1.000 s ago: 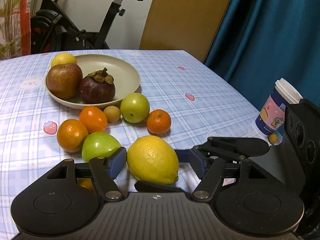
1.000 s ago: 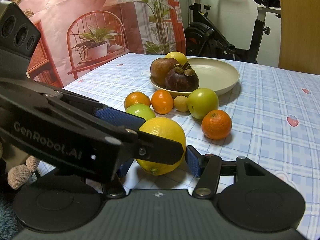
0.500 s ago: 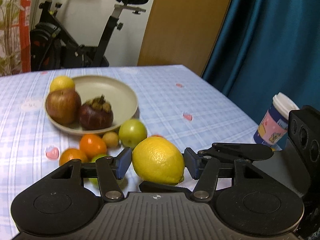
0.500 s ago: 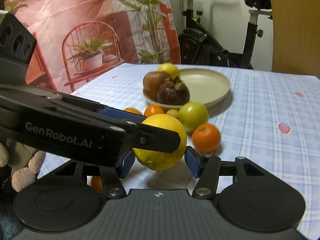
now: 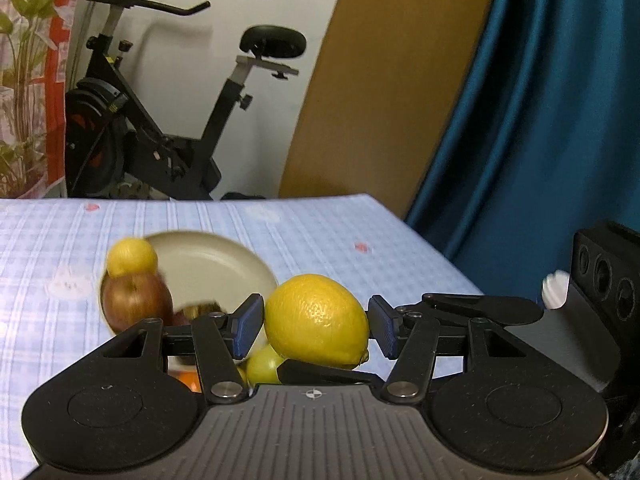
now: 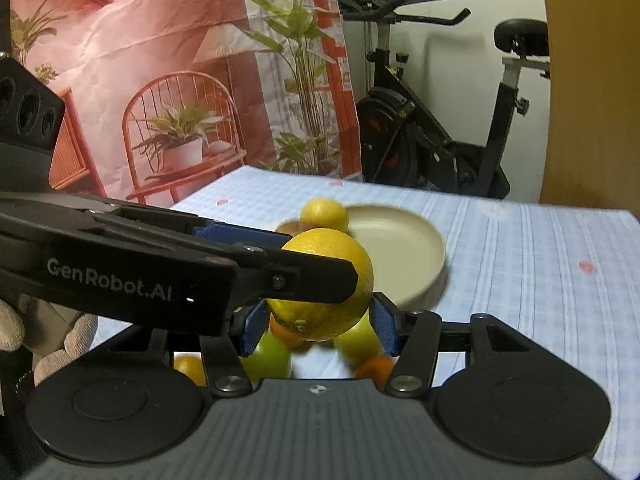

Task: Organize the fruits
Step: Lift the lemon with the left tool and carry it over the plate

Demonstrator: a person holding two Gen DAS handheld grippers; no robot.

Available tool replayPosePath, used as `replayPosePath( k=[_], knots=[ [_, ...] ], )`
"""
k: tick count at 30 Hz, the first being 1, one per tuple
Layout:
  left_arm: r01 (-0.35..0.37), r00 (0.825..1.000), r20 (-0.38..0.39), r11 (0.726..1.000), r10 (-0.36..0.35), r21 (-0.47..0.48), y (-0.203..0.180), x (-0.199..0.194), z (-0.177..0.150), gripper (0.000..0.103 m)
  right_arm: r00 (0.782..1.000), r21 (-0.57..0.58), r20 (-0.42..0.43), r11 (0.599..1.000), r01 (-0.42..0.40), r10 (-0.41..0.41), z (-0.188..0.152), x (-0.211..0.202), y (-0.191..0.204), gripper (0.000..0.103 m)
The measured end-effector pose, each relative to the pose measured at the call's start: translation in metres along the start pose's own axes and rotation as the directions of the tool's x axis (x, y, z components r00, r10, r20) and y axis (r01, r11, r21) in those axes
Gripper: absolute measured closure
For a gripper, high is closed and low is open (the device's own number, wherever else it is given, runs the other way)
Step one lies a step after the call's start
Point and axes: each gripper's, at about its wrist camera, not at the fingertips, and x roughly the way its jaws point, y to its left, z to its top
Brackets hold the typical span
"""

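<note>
A: Left wrist view puts the lemon (image 5: 316,320) dead centre in your left gripper (image 5: 316,322), both blue pads closed on its sides, long axis across the jaws.

B: And your right gripper (image 6: 318,322)?

A: Its pads sit against the same lemon from another side, so you hold it with both, clear of the table (image 6: 540,280).

B: Where next?

A: Probably the plate (image 6: 434,258), ahead and below, right of the apple (image 5: 136,300).
</note>
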Motion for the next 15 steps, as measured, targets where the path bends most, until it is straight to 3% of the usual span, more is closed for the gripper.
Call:
replayPosePath(
  k=[9, 15],
  knots=[
    [-0.01, 1.0, 0.026, 1.0, 0.01, -0.02, 0.026, 0.014, 0.034, 0.043, 0.999, -0.071, 0.032, 0.997, -0.003, 0.006, 0.04, 0.026, -0.005, 0.046],
    [-0.011, 1.0, -0.003, 0.999, 0.011, -0.043, 0.051, 0.041, 0.05, 0.042, 1.0, -0.136, 0.014, 0.991, 0.001, 0.001, 0.057, 0.059, -0.011, 0.046]
  ],
)
